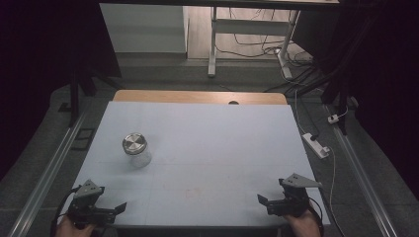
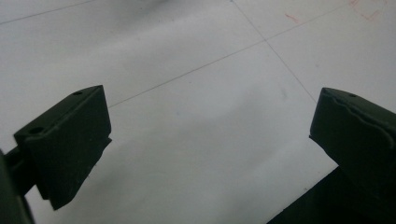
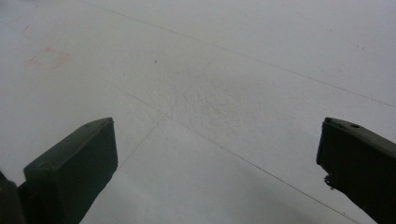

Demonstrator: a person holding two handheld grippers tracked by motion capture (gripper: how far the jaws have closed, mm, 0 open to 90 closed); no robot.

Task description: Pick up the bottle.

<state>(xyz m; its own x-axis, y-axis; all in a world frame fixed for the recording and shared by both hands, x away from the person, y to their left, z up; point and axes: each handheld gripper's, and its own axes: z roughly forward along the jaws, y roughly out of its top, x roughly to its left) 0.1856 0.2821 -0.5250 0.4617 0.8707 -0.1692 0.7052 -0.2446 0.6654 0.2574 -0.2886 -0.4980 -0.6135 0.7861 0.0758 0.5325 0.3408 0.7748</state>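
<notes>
The pale blue table (image 1: 207,143) sits in a dim room. My left gripper (image 1: 118,210) has its jaws wide apart over bare surface, holding nothing; my right gripper (image 1: 263,201) is likewise spread and empty. Both sit at the near edge. The glass jar (image 1: 136,150) with a metal lid stands upright beyond my left gripper, well apart from both.

Dim room, grey floor (image 1: 148,74), white desk frame (image 1: 213,44)

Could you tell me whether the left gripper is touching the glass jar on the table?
Apart. The high view shows bare table between the left gripper and the jar, which stands farther back.
</notes>
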